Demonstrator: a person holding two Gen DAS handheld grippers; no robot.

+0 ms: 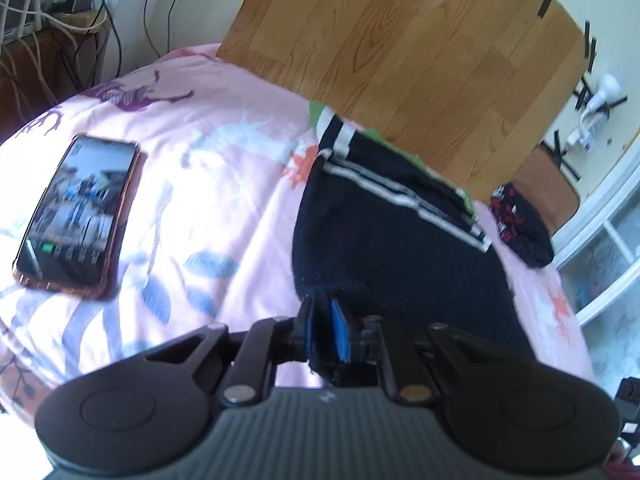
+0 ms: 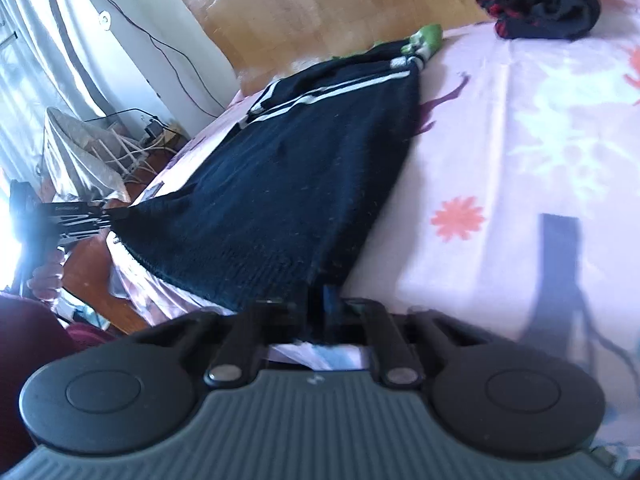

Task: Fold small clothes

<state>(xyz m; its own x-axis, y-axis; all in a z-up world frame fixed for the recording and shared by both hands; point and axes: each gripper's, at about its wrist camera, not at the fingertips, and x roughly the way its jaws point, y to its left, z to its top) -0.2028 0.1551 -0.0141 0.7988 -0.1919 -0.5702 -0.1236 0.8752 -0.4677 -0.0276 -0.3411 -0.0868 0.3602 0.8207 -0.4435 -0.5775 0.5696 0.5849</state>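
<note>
A dark navy knit garment (image 1: pixel 384 240) with white stripes lies stretched over the pink floral bed sheet (image 1: pixel 224 184). My left gripper (image 1: pixel 322 330) is shut on the garment's near left corner, dark cloth pinched between its blue pads. In the right wrist view the same garment (image 2: pixel 288 176) runs away from me, and my right gripper (image 2: pixel 320 304) is shut on its near hem corner. The left gripper (image 2: pixel 108 216) shows at the far left of that view, clamped on the other corner, the hem taut between both. A green piece of cloth (image 2: pixel 426 40) peeks out at the garment's far end.
A phone (image 1: pixel 80 212) with a lit screen lies on the sheet to the left. A folded black and red garment (image 1: pixel 520 228) sits at the right by the wooden headboard (image 1: pixel 400 48). Cables and a fan (image 2: pixel 80 152) stand beside the bed. A hand (image 2: pixel 44 276) holds the left gripper.
</note>
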